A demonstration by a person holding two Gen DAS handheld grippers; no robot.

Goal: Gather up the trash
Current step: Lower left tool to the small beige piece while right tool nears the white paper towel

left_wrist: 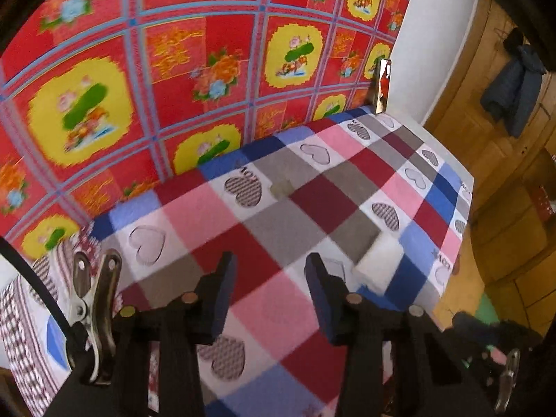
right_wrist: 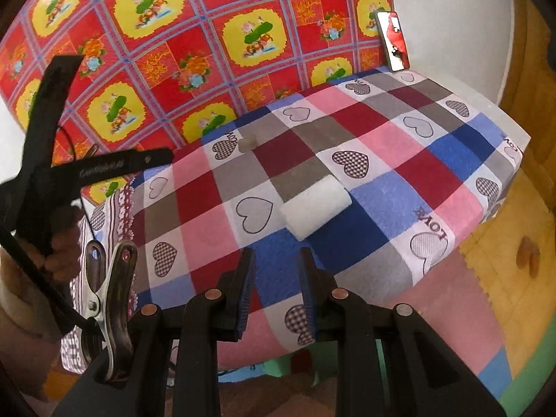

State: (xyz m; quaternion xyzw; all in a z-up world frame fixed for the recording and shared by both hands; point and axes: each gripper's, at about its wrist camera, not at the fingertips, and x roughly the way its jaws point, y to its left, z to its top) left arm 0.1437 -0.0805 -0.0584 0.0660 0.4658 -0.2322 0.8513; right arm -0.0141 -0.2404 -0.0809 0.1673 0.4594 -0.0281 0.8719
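Observation:
A white folded wad (left_wrist: 378, 264) (right_wrist: 314, 205), like tissue or foam, lies on a table covered by a checked heart-pattern cloth (left_wrist: 271, 229) (right_wrist: 382, 160). A small beige crumpled scrap (left_wrist: 280, 187) (right_wrist: 247, 144) sits further back near the wall. My left gripper (left_wrist: 271, 271) hovers over the cloth with its jaws apart and nothing between them; the white wad is just right of its right finger. My right gripper (right_wrist: 277, 260) is at the table's near edge, jaws narrowly apart and empty, with the white wad a short way ahead.
A phone (left_wrist: 382, 85) (right_wrist: 394, 40) leans upright at the back right corner against the red floral wall covering. A person's hand (right_wrist: 62, 243) holds black tool parts at the left. Coloured foam floor mats (right_wrist: 486, 260) lie to the right; a jacket (left_wrist: 517, 83) hangs on a wooden door.

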